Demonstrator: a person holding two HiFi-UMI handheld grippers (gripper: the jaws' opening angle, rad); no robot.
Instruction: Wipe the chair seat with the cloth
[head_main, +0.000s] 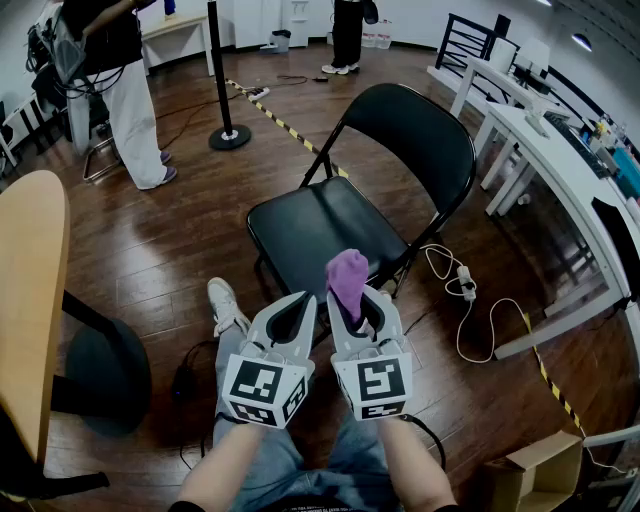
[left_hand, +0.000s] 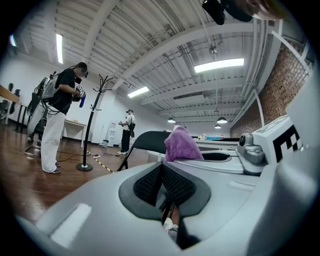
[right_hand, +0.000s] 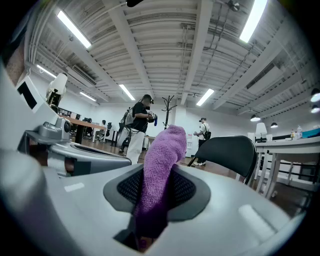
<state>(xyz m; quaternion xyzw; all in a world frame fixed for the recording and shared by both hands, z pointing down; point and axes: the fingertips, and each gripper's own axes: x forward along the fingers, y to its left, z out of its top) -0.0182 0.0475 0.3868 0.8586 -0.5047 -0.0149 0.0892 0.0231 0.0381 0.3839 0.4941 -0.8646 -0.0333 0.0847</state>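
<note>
A black folding chair (head_main: 330, 215) stands on the wood floor ahead of me, its seat (head_main: 310, 232) bare. My right gripper (head_main: 362, 303) is shut on a purple cloth (head_main: 347, 281) that sticks up out of its jaws, just short of the seat's near edge. In the right gripper view the purple cloth (right_hand: 159, 172) fills the jaw gap, with the chair back (right_hand: 226, 151) behind it. My left gripper (head_main: 296, 312) is beside the right one, shut with nothing in it. The left gripper view shows the cloth (left_hand: 181, 144) to its right.
A round wooden table (head_main: 28, 300) stands at the left. White desks (head_main: 560, 160) line the right side, with a white cable and power strip (head_main: 462, 285) on the floor. A black stand (head_main: 228, 135) and two people stand farther back. A cardboard box (head_main: 535, 470) sits lower right.
</note>
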